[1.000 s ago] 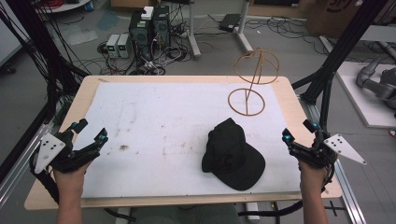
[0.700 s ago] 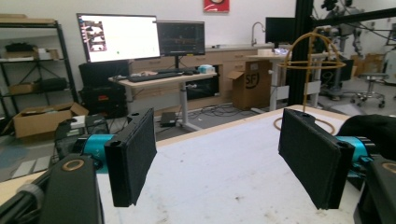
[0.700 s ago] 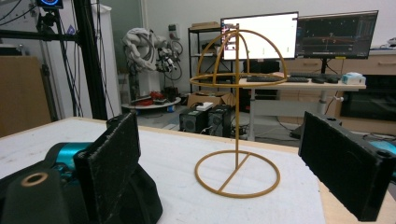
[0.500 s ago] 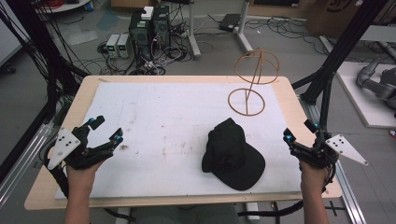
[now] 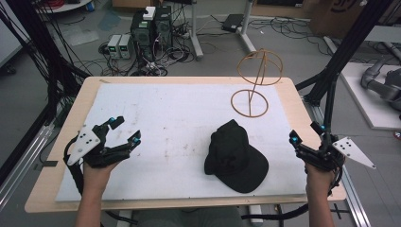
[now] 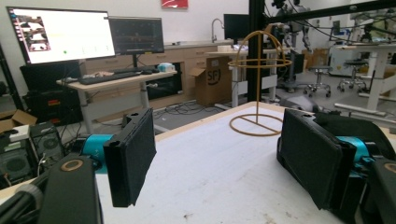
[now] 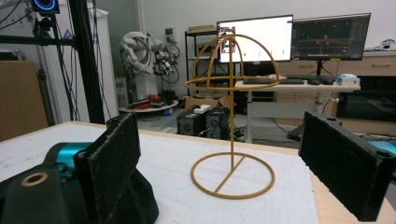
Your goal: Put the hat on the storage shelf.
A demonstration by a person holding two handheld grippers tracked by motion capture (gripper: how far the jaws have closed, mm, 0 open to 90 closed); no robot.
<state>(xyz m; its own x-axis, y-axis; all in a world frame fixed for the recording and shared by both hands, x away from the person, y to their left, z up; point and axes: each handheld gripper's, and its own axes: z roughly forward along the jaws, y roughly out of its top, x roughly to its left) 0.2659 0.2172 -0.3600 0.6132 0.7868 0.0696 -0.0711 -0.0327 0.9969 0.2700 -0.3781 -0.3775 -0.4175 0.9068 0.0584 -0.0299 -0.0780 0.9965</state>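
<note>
You are holding one gripper in each hand, near your edge of the table [image 5: 56,137]. Your left gripper [image 5: 124,133] is moving: a second ago it was sitting by the left edge, and now it is farther in over the white mat [image 5: 156,118], heading toward the cap [image 5: 235,156]. Its jaws are standing wide apart and are holding nothing. Your right gripper [image 5: 305,134] is staying where it was, by the right edge, with its jaws wide apart too and nothing between them. That makes me think you are just starting to reach for the cap, and the left side is going first. The cap is lying flat on the mat, a bit right of the middle, well apart from the left gripper and nearer the right one. It is not touched yet. Behind the cap, near the far right corner, the stand [image 5: 256,84] is standing up straight with nothing on it. Counting up: two grippers, one cap, one stand, one mat, one table.
</note>
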